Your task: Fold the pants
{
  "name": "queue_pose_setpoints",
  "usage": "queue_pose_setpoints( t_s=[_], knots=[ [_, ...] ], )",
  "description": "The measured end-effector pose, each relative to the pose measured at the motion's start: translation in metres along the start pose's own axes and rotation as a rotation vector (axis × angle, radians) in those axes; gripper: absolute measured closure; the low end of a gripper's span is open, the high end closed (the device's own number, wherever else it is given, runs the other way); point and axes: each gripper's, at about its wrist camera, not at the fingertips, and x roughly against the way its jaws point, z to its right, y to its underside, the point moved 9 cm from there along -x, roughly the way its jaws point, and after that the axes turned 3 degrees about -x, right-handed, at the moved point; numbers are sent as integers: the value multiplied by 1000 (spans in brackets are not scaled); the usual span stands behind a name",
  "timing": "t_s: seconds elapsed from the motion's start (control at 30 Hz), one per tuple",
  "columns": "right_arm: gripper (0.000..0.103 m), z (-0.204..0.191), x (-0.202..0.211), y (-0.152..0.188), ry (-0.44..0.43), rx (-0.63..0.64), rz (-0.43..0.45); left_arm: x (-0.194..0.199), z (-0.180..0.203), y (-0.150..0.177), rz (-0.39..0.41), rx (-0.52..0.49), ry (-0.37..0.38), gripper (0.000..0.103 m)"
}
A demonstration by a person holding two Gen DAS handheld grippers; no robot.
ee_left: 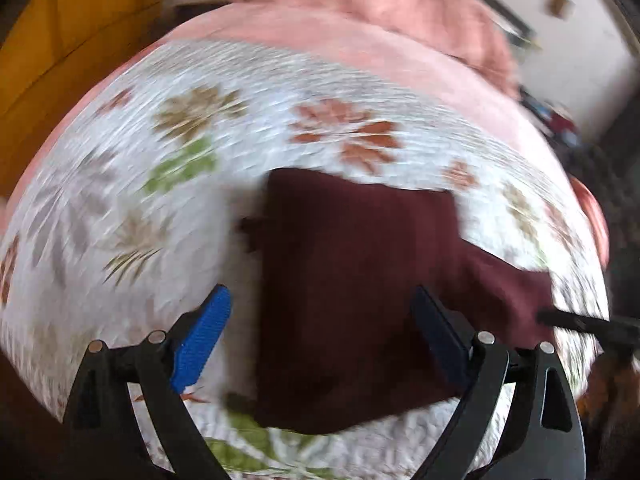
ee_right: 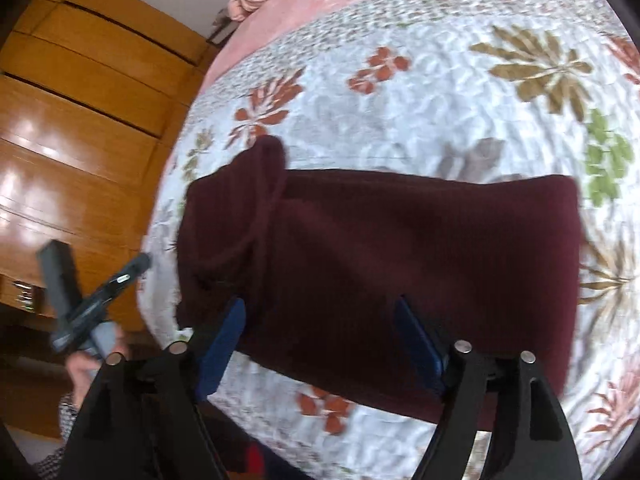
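The left gripper (ee_left: 322,320) and the right gripper (ee_right: 320,332) both hover with jaws spread wide, pinching nothing. Just beyond and beneath their fingertips lie the maroon ribbed pants (ee_right: 400,248), folded into a thick rectangle on the floral bed quilt (ee_right: 420,112).

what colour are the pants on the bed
Dark maroon pants, lying on the white floral bedspread; the right wrist view shows them best.
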Motion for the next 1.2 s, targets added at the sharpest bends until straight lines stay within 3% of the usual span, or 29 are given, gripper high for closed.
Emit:
queue_pose_setpoints(
  t_s=[0.13, 0.2, 0.3, 0.4, 0.57, 0.7, 0.77, 0.83, 1.03, 1.2],
  knots=[
    [20, -22, -16, -1, -17, 19, -37, -25, -21, 13, -108, 55, -57, 13],
    [20, -34, -24, 2, -28, 34, -64, -32, -20, 21, -152, 59, -38, 12],
    [17, -50, -34, 3, -75, 20, -91, -44, -13, 37, -242, 113, 58, 12],
    [16, -59, -46, 1, -114, -19, -114, -55, -11, 55, -323, 238, 197, 12],
    [15, -65, -70, 5, -100, -43, -166, -55, -12, 61, -326, 268, 242, 12],
    [15, -69, -87, 11, -54, -11, -186, -48, -16, 63, -315, 247, 219, 12],
    [22, -73, -88, 13, -29, 35, -172, -41, -20, 59, -294, 223, 175, 12],
    [51, -81, -88, 14, -44, 79, -152, -36, -28, 53, -260, 203, 118, 12],
    [70, -96, -84, 14, -54, 160, -116, -25, -39, 41, -199, 167, 36, 12],
    [73, -111, -61, 10, -105, 188, -72, -20, -37, 35, -182, 183, 55, 12]
  ],
)
